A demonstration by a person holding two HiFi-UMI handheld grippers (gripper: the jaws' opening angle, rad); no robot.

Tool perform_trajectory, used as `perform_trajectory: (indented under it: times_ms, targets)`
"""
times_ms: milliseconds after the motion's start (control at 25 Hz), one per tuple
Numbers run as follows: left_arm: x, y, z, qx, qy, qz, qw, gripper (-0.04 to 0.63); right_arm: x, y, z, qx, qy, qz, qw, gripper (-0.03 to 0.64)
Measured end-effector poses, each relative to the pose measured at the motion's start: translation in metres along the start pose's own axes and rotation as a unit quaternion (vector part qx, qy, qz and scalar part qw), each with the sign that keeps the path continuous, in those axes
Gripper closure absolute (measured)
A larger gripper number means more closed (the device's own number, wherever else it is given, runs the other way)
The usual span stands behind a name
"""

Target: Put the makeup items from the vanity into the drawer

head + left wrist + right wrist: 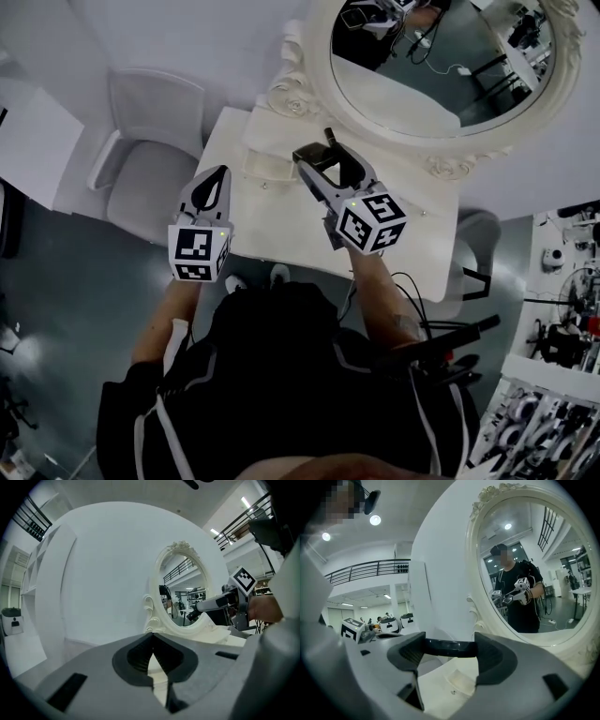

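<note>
A slim black makeup stick point(450, 647) lies crosswise between the jaws of my right gripper point(451, 648), which is shut on it. In the head view that right gripper point(323, 167) hovers over the white vanity top point(281, 239) with the black stick point(329, 142) poking out toward the mirror. A small cream open drawer box point(265, 167) sits on the top just left of it, also below the jaws as the drawer box point(461, 680). My left gripper point(217, 180) is shut and empty at the vanity's left edge; its jaws meet in the left gripper point(152, 638).
An ornate oval mirror point(441, 66) stands at the back of the vanity. A grey-white chair point(150, 159) is on the left, a stool point(473, 248) on the right. Cables and shelves of gear point(544, 403) fill the lower right.
</note>
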State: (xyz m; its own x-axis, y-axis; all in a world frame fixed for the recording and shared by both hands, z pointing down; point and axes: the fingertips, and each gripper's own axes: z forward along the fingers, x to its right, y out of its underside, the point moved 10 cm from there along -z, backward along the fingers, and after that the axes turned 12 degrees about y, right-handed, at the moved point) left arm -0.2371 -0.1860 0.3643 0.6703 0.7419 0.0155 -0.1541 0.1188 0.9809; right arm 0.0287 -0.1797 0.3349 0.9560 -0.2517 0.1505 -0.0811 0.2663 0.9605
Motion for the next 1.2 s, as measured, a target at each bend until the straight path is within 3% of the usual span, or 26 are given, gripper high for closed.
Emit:
perform_trajectory:
  times_ms: [200,520,880,1200]
  targets:
    - [0.006,0.011,0.028,-0.033,0.012,0.004,0.9994,0.592,0.011,0.01,0.005,-0.017,-0.018,0.012,1.0,0.282]
    - [-0.002,0.008,0.057,-0.04,0.031,0.02,0.9985,0.592,0.027,0.024,0.024,-0.034,-0.009,0.03,0.999,0.282]
    - [-0.039,0.028,0.065,-0.05,0.113,0.039,0.9915,0.592,0.0,0.046,0.045,-0.061,0.075,0.044,0.994,0.283]
    - [-0.076,0.061,0.066,-0.068,0.158,0.032,0.9847,0.592,-0.027,0.085,0.073,-0.105,0.134,0.059,0.984,0.282]
